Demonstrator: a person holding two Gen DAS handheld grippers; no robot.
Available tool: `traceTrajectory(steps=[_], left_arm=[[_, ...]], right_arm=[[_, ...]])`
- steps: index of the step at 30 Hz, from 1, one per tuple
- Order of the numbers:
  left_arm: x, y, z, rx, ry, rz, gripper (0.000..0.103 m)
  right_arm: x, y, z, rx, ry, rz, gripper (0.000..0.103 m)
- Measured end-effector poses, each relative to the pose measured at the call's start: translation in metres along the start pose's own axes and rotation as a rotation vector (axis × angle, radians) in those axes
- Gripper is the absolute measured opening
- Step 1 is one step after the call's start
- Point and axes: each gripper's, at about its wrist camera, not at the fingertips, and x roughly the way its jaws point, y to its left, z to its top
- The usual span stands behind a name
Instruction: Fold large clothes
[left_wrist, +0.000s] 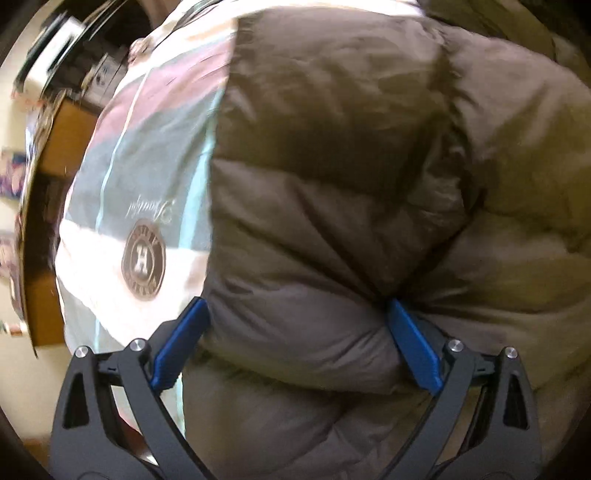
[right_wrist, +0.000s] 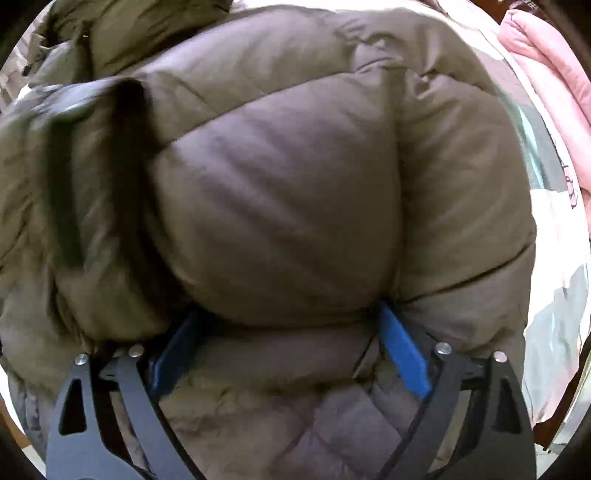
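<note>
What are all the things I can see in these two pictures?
Puffer jacket: one, olive-brown, quilted, fills both views, bulging between each gripper's fingers.
Bedcover: one, white, teal and pink panels with a round brown emblem, under the jacket.
Pink garment: one, padded, far right edge of the right view.
Cardboard box: one, brown, left of the bedcover, blurred.
Left gripper: black frame, blue fingers, spread wide around jacket padding.
Right gripper: same build, likewise spread around padding.

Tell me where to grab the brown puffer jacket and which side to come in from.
Grip the brown puffer jacket across one puffed panel near its edge, coming in from the near side along the bed cover. The raised quilted roll gives wide jaws bulk to pinch; both the left gripper and right gripper already straddle one.
</note>
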Motion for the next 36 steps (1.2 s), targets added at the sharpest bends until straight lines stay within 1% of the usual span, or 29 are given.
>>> traceTrajectory(steps=[1, 2, 4, 5, 6, 8, 9, 10, 11, 12, 13, 15, 16, 17, 18, 19, 20, 21, 22, 24, 25, 27, 28, 29, 31, 32, 33, 35, 36], left_arm=[[-0.007, 0.004, 0.000, -0.018, -0.003, -0.021, 0.098], [-0.022, 0.009, -0.002, -0.044, -0.026, -0.070, 0.098], [-0.042, 0.012, -0.004, -0.047, -0.093, -0.116, 0.098], [-0.047, 0.008, -0.003, -0.035, -0.127, -0.113, 0.099], [-0.050, 0.000, -0.001, 0.000, -0.163, -0.081, 0.099], [-0.033, -0.016, 0.007, 0.057, -0.145, -0.024, 0.099], [-0.025, -0.020, 0.008, 0.066, -0.124, -0.019, 0.099], [-0.011, -0.027, 0.008, 0.074, -0.081, -0.012, 0.099], [0.000, -0.032, 0.010, 0.076, -0.047, -0.004, 0.101], [0.007, -0.033, 0.012, 0.060, -0.030, -0.002, 0.101], [0.006, -0.031, 0.013, 0.040, -0.021, -0.011, 0.101], [-0.010, -0.027, 0.015, -0.005, 0.001, -0.044, 0.100], [-0.020, -0.022, 0.014, -0.029, -0.008, -0.078, 0.100], [-0.029, -0.018, 0.012, -0.039, -0.025, -0.110, 0.100], [-0.037, -0.017, 0.010, -0.038, -0.034, -0.122, 0.100], [-0.044, -0.018, 0.009, -0.034, -0.040, -0.126, 0.100], [-0.049, -0.018, 0.006, -0.029, -0.041, -0.130, 0.100], [-0.054, -0.017, 0.003, -0.032, -0.034, -0.143, 0.100], [-0.057, -0.016, 0.000, -0.042, -0.021, -0.169, 0.100], [-0.062, -0.014, -0.007, -0.063, 0.000, -0.234, 0.100], [-0.052, -0.010, -0.009, -0.064, -0.001, -0.246, 0.100], [-0.056, -0.017, -0.016, -0.045, -0.016, -0.223, 0.100], [-0.054, -0.019, -0.019, -0.028, -0.022, -0.199, 0.100], [-0.047, -0.017, -0.023, -0.012, -0.019, -0.182, 0.100], [-0.043, -0.017, -0.027, 0.000, -0.003, -0.186, 0.100], [-0.042, -0.012, -0.030, -0.001, 0.003, -0.192, 0.100], [-0.041, -0.013, -0.033, -0.002, 0.004, -0.190, 0.100], [-0.036, -0.016, -0.029, 0.006, 0.005, -0.166, 0.100], [-0.033, -0.016, -0.026, 0.010, 0.006, -0.157, 0.100]], right_arm=[[-0.010, 0.000, 0.000, 0.025, -0.011, 0.001, 0.093], [-0.023, 0.000, 0.000, 0.057, -0.048, 0.016, 0.093], [-0.059, -0.002, -0.005, 0.110, -0.193, 0.113, 0.093], [-0.071, 0.000, -0.006, 0.109, -0.271, 0.170, 0.093], [-0.077, 0.005, -0.006, 0.095, -0.323, 0.209, 0.093], [-0.072, 0.019, -0.001, 0.057, -0.354, 0.263, 0.093], [-0.060, 0.027, 0.003, 0.043, -0.319, 0.230, 0.093], [-0.047, 0.028, 0.007, 0.046, -0.269, 0.170, 0.093], [-0.024, 0.029, 0.010, 0.064, -0.172, 0.101, 0.093], [-0.014, 0.025, 0.005, 0.087, -0.102, 0.089, 0.093], [-0.006, 0.018, 0.006, 0.136, -0.062, 0.111, 0.093], [-0.022, 0.006, 0.010, 0.227, -0.049, 0.096, 0.092], [-0.035, -0.002, 0.010, 0.272, -0.078, 0.090, 0.092], [-0.059, -0.015, 0.007, 0.346, -0.170, 0.064, 0.092], [-0.080, -0.024, 0.007, 0.395, -0.259, 0.030, 0.092], [-0.096, -0.030, 0.008, 0.427, -0.326, 0.022, 0.092], [-0.113, -0.036, 0.014, 0.458, -0.407, 0.086, 0.093], [-0.121, -0.036, 0.026, 0.467, -0.447, 0.136, 0.095], [-0.129, -0.032, 0.039, 0.453, -0.467, 0.160, 0.098], [-0.137, -0.010, 0.075, 0.318, -0.451, 0.158, 0.099], [-0.133, -0.005, 0.102, 0.274, -0.453, 0.155, 0.099], [-0.138, 0.019, 0.145, 0.225, -0.496, 0.083, 0.099], [-0.144, 0.032, 0.161, 0.211, -0.506, 0.053, 0.099], [-0.146, 0.045, 0.188, 0.187, -0.509, 0.033, 0.099], [-0.148, 0.065, 0.220, 0.170, -0.499, 0.075, 0.099], [-0.144, 0.073, 0.240, 0.166, -0.472, 0.092, 0.099], [-0.138, 0.081, 0.258, 0.146, -0.444, 0.074, 0.099], [-0.117, 0.111, 0.291, 0.008, -0.369, -0.110, 0.099], [-0.108, 0.120, 0.296, -0.035, -0.362, -0.168, 0.098]])
